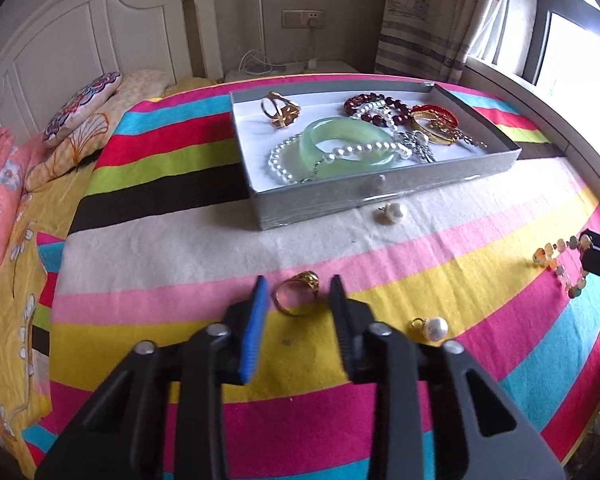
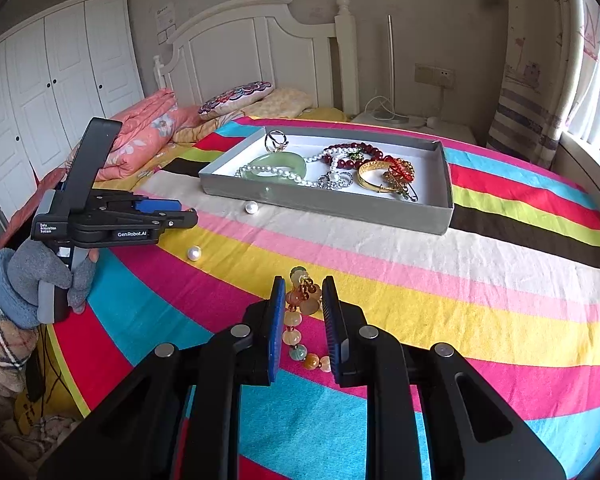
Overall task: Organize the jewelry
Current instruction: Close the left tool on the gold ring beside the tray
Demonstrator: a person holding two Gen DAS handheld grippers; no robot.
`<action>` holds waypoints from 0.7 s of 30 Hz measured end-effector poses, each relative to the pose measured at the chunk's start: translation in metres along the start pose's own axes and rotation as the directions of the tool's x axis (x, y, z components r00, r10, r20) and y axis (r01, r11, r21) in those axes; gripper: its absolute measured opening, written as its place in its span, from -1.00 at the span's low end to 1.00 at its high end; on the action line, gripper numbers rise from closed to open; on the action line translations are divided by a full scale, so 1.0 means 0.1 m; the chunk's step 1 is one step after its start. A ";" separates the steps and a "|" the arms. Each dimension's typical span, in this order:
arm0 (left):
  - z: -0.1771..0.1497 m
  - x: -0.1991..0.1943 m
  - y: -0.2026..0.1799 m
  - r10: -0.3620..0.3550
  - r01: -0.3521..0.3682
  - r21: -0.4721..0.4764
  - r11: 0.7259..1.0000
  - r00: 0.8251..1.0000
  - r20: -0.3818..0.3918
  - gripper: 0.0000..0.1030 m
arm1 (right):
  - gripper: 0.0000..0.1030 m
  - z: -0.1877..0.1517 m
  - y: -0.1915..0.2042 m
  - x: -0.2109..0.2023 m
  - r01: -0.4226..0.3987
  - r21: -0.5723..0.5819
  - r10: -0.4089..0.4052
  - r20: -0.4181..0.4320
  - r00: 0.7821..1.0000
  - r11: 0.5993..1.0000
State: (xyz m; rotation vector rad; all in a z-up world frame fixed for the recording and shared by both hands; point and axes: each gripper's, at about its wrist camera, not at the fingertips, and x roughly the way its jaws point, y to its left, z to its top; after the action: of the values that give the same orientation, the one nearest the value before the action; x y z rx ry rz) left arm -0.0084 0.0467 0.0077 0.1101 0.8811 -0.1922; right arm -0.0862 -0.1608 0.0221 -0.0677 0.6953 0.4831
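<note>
Starting at the left: left gripper [image 1: 298, 292] tilted down over the bed [image 1: 180, 240], jaws partly parted, one either side of the ring [image 1: 307, 280], a sliver of bedcover showing on each side, so open and not yet pinching, by the look of it. Ring flat on the pink and yellow stripes, dead ahead at 12 o'clock between the fingertips, hoop facing up, ornate head turned toward 1 o'clock, plain band toward 7. Judged lined up well enough to close straight across the hoop, with no sideways shift needed. Just beside the right finger, at 3 o'clock: a loose pearl [image 1: 434, 328], clear of the jaws. Farther out, at 12 to 1 o'clock: a second pearl [image 1: 394, 213] close to the front wall of the box [image 1: 340, 200], with a bangle [image 1: 340, 140] and other pieces heaped inside. Likely path for the ring: up, then forward toward 12 o'clock over that front wall. Far right, at 3 o'clock from the left gripper: right gripper [image 2: 301, 292], narrowed onto the bracelet [image 2: 294, 318], beads pinched near the tips, the rest trailing back toward 6 o'clock onto the bed. Nearer the ring by far: the left gripper. Possible trouble: ring skidding on the cloth under an off-centre squeeze.
</note>
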 end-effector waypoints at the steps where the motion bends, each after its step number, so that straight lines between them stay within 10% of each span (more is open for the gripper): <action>1: -0.01 -0.01 -0.02 -0.009 0.009 0.007 1.000 1.000 0.001 -0.59 | -0.61 0.00 0.00 0.00 0.000 -0.001 0.000 0.000 1.000 1.000; 21: -0.07 -0.22 -0.18 0.001 -0.003 0.040 0.999 0.999 0.049 -0.59 | -0.61 0.02 -0.01 -0.10 0.011 0.004 -0.011 0.034 0.999 1.000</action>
State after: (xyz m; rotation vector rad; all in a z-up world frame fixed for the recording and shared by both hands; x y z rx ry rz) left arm -0.0308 0.0325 0.0200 0.1431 0.8282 -0.2098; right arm -0.0913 -0.1654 0.0296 -0.0603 0.6626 0.4713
